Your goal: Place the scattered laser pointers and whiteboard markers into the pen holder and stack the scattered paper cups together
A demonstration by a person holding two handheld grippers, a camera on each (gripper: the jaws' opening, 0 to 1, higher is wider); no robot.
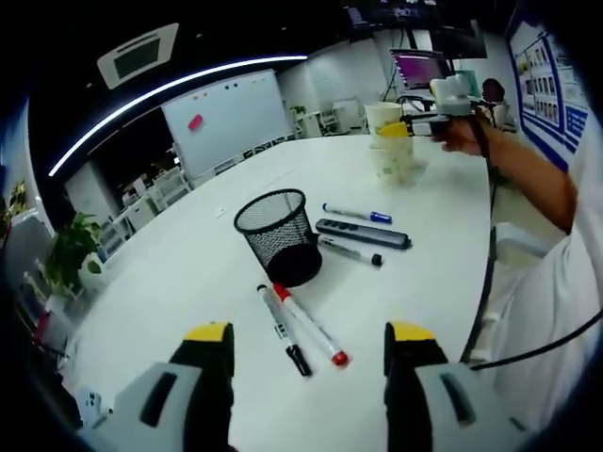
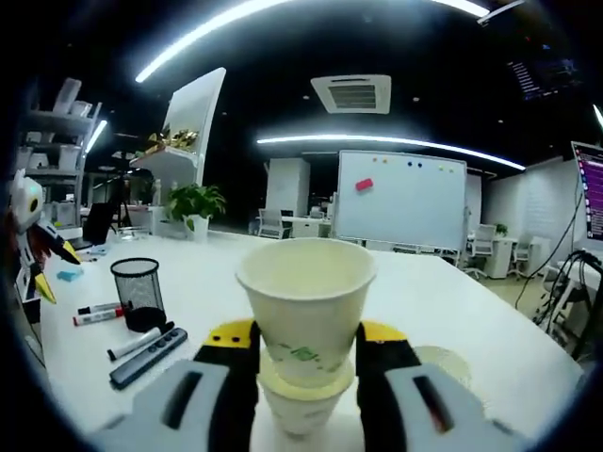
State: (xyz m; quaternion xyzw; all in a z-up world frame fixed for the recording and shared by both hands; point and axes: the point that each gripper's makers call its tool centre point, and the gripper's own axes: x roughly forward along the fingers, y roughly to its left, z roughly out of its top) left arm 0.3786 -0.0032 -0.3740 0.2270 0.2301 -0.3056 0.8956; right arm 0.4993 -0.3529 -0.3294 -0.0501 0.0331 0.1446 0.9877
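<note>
Left gripper (image 1: 308,350): your jaws stand wide apart and hold nothing, hovering above the white table (image 1: 188,264) over the two nearest markers.
Right gripper (image 2: 306,341): your jaws are closed on the upper paper cup (image 2: 305,299), which sits nested in a lower cup (image 2: 301,405); in the left gripper view this gripper (image 1: 429,122) is far across the table at the cup stack (image 1: 388,141).
Black-capped marker (image 1: 284,331): it lies flat on the table, just beside the red one, in front of the holder.
Red-capped marker (image 1: 311,325): it lies alongside the black-capped one, both pointing toward your left jaws.
Pen holder (image 1: 278,235): the black mesh cup stands upright, and I judge it empty, though its inside is poorly seen.
Markers behind the holder: a blue-capped marker (image 1: 356,214) and a dark-capped one (image 1: 350,251) lie near the holder with the laser pointer between them.
Laser pointer (image 1: 363,234): the flat dark bar lies apart from the holder's rim.
Step in hand: you are stacking cups with the right gripper; nothing is in the holder yet.
Next move: seat the upper cup straight down and let go, then bring the left jaws down across one marker's barrel, not both, and lift it to the holder's mouth.
</note>
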